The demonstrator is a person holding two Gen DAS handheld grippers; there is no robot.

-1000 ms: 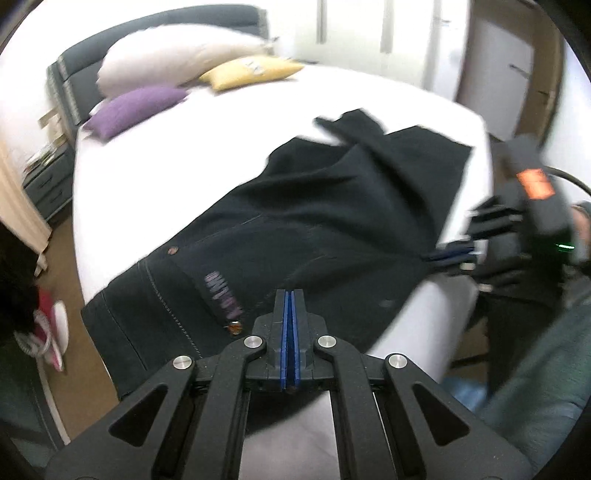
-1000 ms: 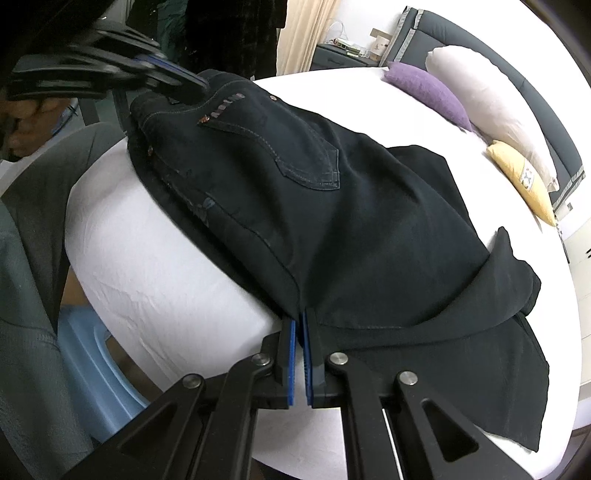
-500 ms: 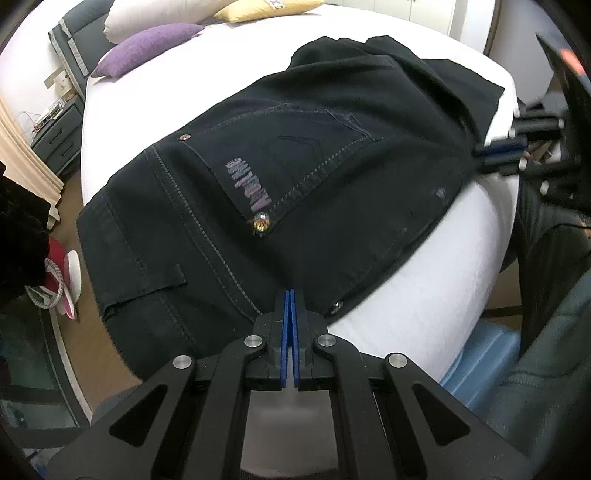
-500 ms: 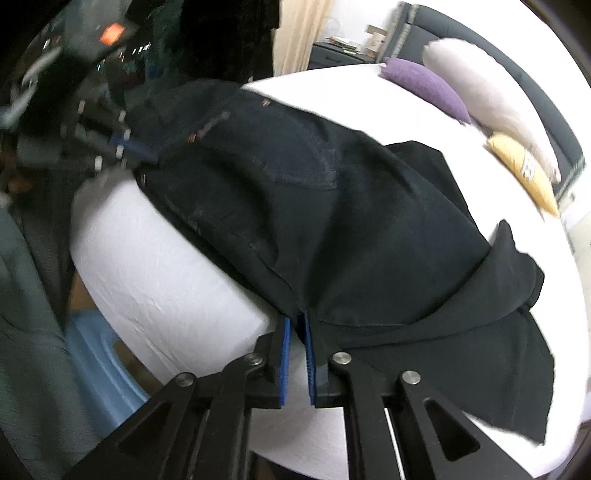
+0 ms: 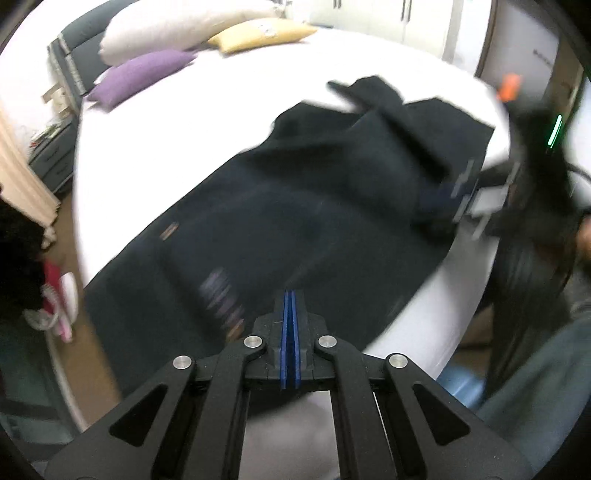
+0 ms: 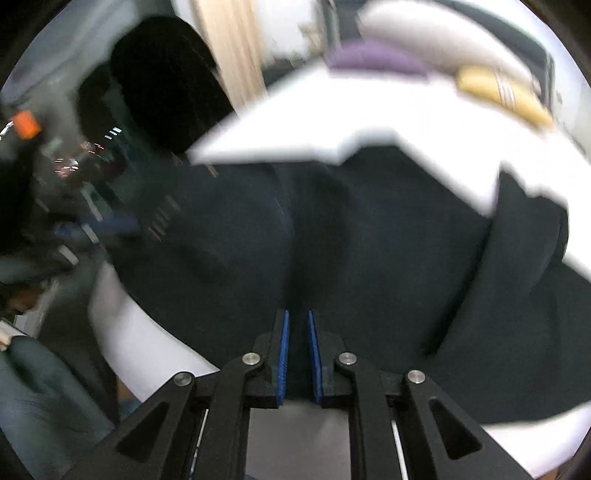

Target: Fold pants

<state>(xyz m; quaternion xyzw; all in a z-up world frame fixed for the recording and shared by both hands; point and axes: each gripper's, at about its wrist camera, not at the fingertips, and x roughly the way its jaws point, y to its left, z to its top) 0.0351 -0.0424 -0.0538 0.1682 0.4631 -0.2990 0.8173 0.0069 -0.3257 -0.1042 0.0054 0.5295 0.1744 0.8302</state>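
Black pants (image 5: 314, 206), rumpled, across white bed (image 5: 177, 140)

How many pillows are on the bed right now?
3, lined up at the head of the bed: a white pillow, a purple pillow in front of it, and a yellow pillow alongside. Others may be out of view.

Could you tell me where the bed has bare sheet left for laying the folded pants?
Bare sheet lies on the bed between the purple pillow and the pants, and past the yellow pillow. The near edge is crowded: pants cover it, with each hand-held gripper there.
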